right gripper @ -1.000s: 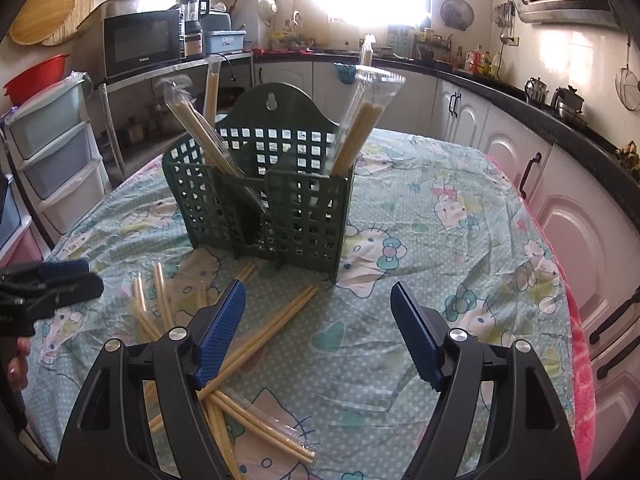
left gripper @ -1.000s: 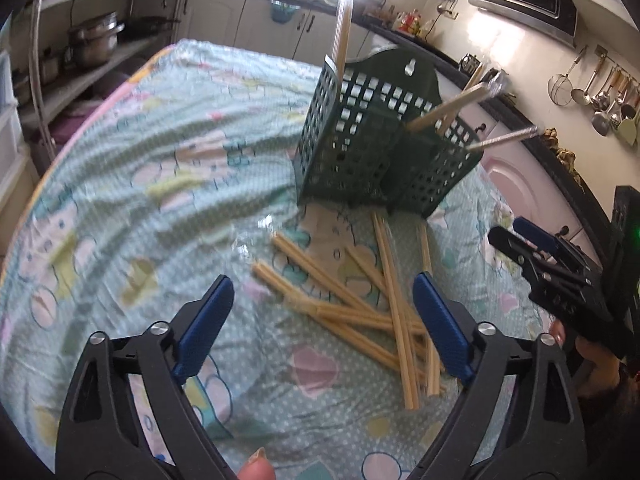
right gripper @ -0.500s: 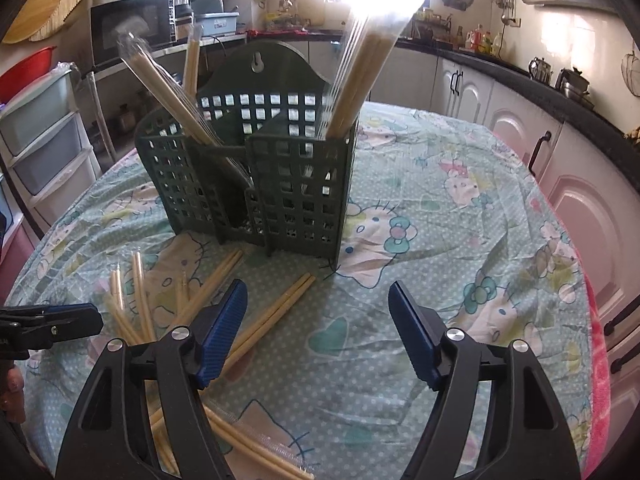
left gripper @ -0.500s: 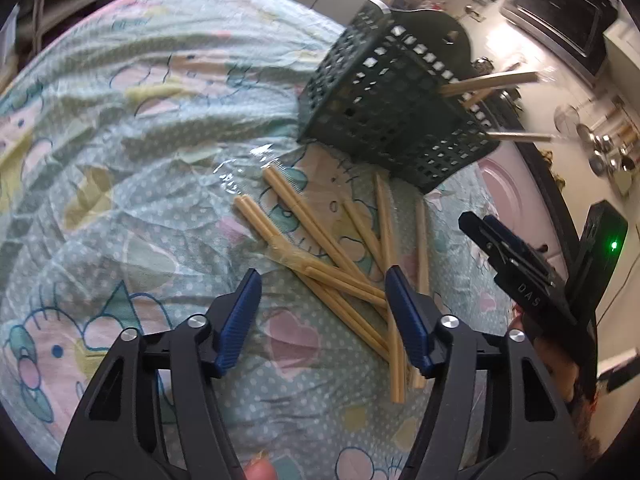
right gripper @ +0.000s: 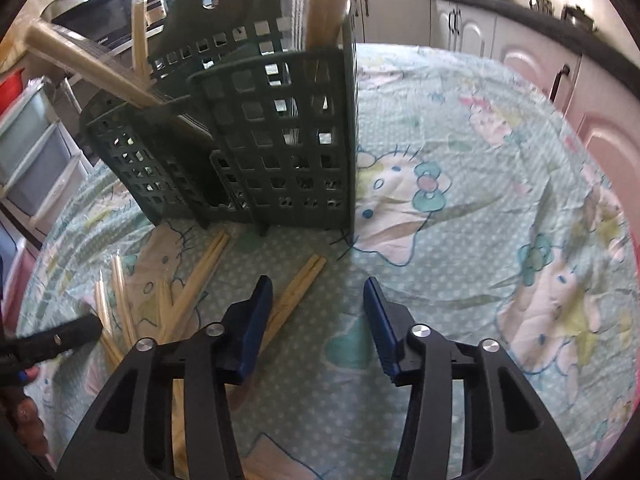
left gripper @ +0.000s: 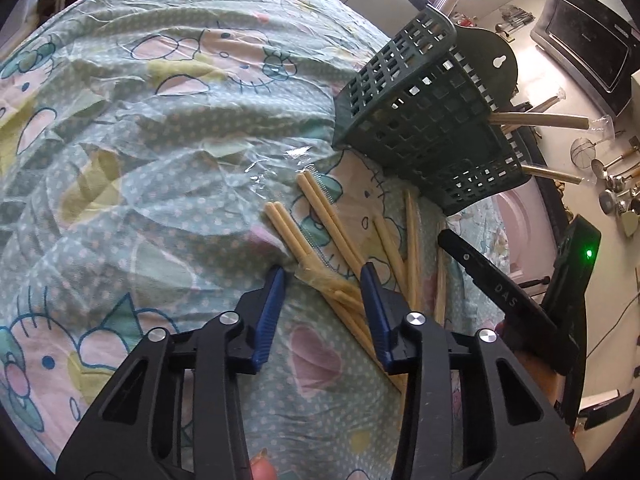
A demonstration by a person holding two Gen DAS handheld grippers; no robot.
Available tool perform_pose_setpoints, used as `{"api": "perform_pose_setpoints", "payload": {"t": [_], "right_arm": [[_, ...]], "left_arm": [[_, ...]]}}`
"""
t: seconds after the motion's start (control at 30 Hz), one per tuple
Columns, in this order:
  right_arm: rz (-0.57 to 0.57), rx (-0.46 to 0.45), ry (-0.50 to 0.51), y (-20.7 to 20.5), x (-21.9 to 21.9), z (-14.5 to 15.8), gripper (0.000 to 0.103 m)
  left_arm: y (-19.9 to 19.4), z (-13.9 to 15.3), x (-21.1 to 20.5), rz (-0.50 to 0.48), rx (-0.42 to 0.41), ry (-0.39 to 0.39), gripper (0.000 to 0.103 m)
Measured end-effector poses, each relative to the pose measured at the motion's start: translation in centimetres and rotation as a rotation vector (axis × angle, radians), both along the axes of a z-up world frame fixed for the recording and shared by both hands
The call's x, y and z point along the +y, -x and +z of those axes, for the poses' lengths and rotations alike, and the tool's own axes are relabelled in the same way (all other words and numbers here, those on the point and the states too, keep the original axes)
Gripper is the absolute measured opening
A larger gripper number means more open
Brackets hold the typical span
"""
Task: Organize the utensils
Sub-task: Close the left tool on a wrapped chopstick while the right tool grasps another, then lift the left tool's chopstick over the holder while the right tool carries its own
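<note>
A dark green slotted utensil holder point(left gripper: 424, 120) point(right gripper: 256, 136) stands on the table with wrapped chopstick pairs point(left gripper: 540, 120) sticking out of it. Several wrapped wooden chopstick pairs point(left gripper: 316, 236) point(right gripper: 296, 292) lie loose on the cloth in front of it. My left gripper point(left gripper: 322, 280) is open, low over the cloth, its jaws on either side of one wrapped pair point(left gripper: 320, 276). My right gripper point(right gripper: 316, 296) is open and empty, close in front of the holder, its left finger over one pair. It also shows in the left wrist view point(left gripper: 492, 284).
The table carries a crinkled cartoon-print cloth under clear plastic point(left gripper: 140, 128) point(right gripper: 480, 200). Kitchen cabinets point(right gripper: 460, 24), plastic drawers point(right gripper: 28, 152) and a wall of hanging utensils point(left gripper: 612, 184) surround it.
My left gripper has dropped down and forward onto the loose chopsticks and its jaws have narrowed around one pair. My right gripper has moved closer to the holder and its jaws have narrowed.
</note>
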State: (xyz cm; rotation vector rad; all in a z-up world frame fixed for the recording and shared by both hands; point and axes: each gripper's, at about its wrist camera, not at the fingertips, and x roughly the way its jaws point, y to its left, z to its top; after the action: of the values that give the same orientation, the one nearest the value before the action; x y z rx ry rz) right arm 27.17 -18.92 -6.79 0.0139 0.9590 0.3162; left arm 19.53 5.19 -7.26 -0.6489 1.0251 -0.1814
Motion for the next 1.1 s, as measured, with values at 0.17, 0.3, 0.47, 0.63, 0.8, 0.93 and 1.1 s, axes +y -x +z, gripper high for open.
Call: {"api": "perform_pose_setpoints", "payload": {"t": [0.17,0.3,0.47,0.63,0.8,0.93,1.1], "right_arm": [[-0.012,0.011,-0.002,-0.6,0.4,-0.2,0.044],[-0.022,0.018,-0.001,-0.8,0.4,-0.4,0.04],[-0.04,0.036,-0.02,-1.5,-0.5,-0.3,0.028],[-0.058,0.043,-0.037,-1.5,-1.3,-0.2,0.017],[-0.064,0.048,-0.069,-2.2,-2.4,0.0,0.009],[-0.056,0.039,-0.089,-2.2,-2.8,0.7,0.006],[-0.018,-0.01,-0.089,-1.0,-2.7,2.6,0.006]], "left_arm": [[-0.1,-0.2,0.4,0.003,0.001,-0.001,0.023],[0.3,-0.3,0.9,0.003,-0.003,0.007,0.021],[0.7,-0.3,1.6,0.006,-0.005,0.042,0.013],[1.3,-0.1,1.9,0.004,-0.008,0.071,0.007],[1.6,0.4,2.2,-0.001,-0.027,0.086,0.004],[1.6,1.7,2.6,0.0,-0.071,0.086,0.003],[1.6,3.5,3.2,0.007,-0.129,0.079,0.002]]}}
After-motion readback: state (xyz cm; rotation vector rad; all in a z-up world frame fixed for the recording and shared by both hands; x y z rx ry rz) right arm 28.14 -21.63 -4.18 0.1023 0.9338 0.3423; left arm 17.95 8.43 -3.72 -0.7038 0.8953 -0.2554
